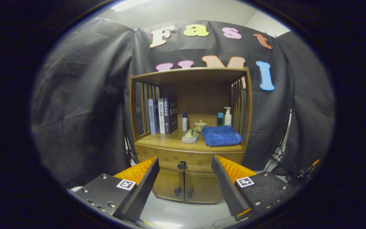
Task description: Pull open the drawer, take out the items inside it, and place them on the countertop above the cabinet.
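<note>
Centrally we see the drawer point(189, 159) closed, its small knob point(181, 165) the one stiff, slippery hold; our fingers point(185, 168) stand spread wide, empty, well short of it.

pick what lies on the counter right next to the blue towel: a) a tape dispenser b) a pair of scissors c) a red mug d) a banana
a: the tape dispenser sits just left of the blue towel on the counter; the tool is open, well short of the closed drawer.
</note>
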A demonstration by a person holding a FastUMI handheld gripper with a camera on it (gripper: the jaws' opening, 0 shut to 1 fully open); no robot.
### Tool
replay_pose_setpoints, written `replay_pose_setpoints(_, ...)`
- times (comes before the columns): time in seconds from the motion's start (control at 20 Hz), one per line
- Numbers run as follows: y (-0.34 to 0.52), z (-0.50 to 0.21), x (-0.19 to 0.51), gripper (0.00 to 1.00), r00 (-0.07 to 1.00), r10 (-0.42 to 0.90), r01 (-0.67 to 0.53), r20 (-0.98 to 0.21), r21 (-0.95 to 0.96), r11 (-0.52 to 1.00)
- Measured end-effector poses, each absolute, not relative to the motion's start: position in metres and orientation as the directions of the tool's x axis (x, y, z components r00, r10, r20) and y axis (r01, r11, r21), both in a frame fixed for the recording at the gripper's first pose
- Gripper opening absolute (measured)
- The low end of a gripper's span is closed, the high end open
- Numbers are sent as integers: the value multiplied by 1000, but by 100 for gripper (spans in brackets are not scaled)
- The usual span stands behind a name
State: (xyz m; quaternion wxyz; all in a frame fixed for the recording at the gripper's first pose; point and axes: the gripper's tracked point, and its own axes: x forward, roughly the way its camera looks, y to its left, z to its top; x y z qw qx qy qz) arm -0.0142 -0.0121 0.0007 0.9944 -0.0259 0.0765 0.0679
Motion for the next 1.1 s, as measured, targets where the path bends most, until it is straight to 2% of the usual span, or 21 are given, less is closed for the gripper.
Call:
replay_pose_setpoints(0.55, -16, -1, -1, 99, 979, 136, -145, -150, -52, 988)
replay_pose_setpoints(0.9, -3, -30, 14, 99, 957, 202, -222, -209, -74, 972)
replay_pose_setpoints(1.1, -7, -25, 25, 99, 959, 214, -230, -185, -70, 971)
